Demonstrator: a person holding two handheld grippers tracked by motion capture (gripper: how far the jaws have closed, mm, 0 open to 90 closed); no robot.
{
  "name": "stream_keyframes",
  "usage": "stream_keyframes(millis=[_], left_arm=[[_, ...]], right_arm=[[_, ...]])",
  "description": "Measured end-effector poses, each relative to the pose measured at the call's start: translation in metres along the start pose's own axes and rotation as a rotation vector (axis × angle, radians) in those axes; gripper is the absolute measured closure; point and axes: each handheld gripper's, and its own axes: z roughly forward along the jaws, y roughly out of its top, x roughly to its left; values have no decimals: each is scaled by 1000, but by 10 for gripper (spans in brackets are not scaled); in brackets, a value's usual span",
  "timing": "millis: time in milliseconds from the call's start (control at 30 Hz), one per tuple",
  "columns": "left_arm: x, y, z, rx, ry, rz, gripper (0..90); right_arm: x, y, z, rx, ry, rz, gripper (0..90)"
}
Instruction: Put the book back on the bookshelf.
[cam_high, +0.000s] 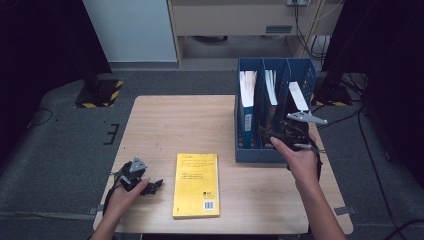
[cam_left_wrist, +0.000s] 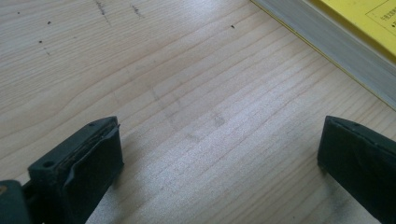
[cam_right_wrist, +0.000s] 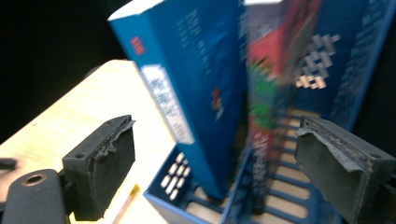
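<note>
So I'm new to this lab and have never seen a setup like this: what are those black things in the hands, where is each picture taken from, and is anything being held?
A person sits at a wooden table and holds a hand-held two-jaw gripper in each hand. The high view looks down from above. The other two pictures come from small cameras riding on the grippers, looking along their black jaws.

The left gripper rests low over bare wood beside a yellow book that lies flat. Its jaws stand open and empty.

The right gripper is at the front of a blue file rack with standing books, facing a blue book. Its jaws are apart, with nothing gripped.
</note>
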Motion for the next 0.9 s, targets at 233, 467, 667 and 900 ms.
stream_keyframes(millis=[233,467,667,900], left_arm=[[0,1,0,-1,-3,2,0],[1,1,1,-1,-3,-1,0],[1,1,0,0,-3,-1,0],[1,2,-3,-14,-22,-20,35]], right_arm=[[10,-15,4,13,53,-27,98],[25,-40,7,32,110,-74,160],[40,-56,17,59,130,-132,179],[58,-75,28,102,144,-144,146]])
